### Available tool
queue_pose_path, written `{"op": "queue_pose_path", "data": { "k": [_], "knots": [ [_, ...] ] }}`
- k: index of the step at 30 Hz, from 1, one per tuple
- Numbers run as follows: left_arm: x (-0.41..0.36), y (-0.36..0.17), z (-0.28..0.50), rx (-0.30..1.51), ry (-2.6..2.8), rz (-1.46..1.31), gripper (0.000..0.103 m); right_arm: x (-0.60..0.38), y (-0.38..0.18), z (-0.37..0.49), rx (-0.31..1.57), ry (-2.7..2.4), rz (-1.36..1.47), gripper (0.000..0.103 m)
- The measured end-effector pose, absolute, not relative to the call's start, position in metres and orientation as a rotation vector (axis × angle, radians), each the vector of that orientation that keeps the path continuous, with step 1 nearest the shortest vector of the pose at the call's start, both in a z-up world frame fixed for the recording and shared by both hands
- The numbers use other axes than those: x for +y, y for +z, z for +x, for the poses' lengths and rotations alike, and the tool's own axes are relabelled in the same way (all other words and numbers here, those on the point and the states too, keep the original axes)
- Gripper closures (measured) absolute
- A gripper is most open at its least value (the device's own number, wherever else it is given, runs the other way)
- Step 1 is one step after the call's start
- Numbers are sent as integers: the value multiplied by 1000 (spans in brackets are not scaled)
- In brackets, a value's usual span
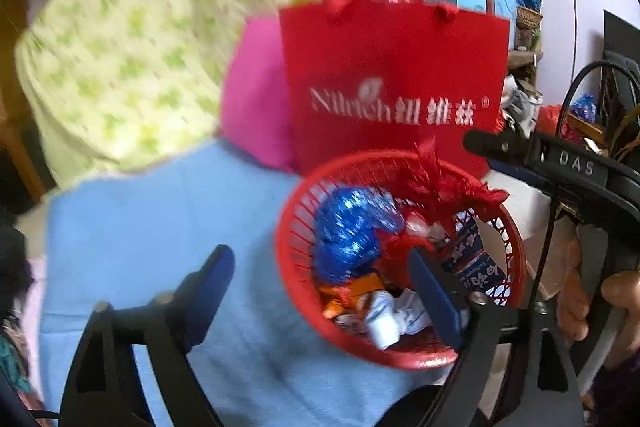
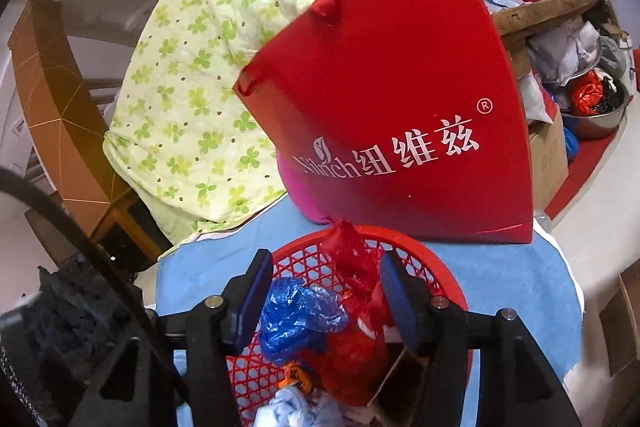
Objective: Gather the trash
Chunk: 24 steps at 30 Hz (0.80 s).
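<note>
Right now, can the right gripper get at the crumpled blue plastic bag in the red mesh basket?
Probably yes: the right gripper is open above the basket, the blue bag uncovered between its fingers.

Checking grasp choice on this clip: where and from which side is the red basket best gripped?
Grip the red basket by its bare rim on the side nearest the blue cloth, coming from above. The rim is thin and exposed there; trash crowds the other side.

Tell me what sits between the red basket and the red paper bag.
Nothing: in the right wrist view the red basket's rim reaches the red paper bag's base, blue cloth beside.
</note>
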<state>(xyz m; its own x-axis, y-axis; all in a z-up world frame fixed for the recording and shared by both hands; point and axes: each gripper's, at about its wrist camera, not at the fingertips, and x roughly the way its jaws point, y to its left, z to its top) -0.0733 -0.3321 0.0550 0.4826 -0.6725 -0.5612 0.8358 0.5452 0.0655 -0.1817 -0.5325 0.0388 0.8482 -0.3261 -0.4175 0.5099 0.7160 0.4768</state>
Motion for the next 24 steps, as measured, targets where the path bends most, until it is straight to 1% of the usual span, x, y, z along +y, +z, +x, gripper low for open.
{"op": "queue_pose_path", "data": {
  "k": [5, 7, 8, 10, 11, 17, 21, 24],
  "knots": [
    [-301, 79, -89, 427, -887, 338, 9, -502, 52, -199, 323, -461, 583, 43],
    [-293, 85, -93, 422, -877, 330, 8, -484, 60, -207, 326, -462, 546, 43],
    [-288, 87, -95, 421, -874, 323, 7, -475, 64, -212, 327, -460, 527, 42],
    [-280, 94, -100, 422, -862, 315, 7, -458, 73, -220, 324, -455, 497, 33],
    [-275, 97, -102, 420, -858, 313, 7, -448, 79, -226, 317, -454, 478, 32],
    [-248, 119, -116, 394, -812, 287, 7, -404, 107, -254, 287, -448, 398, 30],
    [-230, 132, -127, 362, -774, 281, 6, -383, 123, -271, 283, -466, 359, 26],
    [-217, 141, -135, 344, -754, 274, 5, -364, 136, -286, 281, -477, 315, 25]
  ]
}}
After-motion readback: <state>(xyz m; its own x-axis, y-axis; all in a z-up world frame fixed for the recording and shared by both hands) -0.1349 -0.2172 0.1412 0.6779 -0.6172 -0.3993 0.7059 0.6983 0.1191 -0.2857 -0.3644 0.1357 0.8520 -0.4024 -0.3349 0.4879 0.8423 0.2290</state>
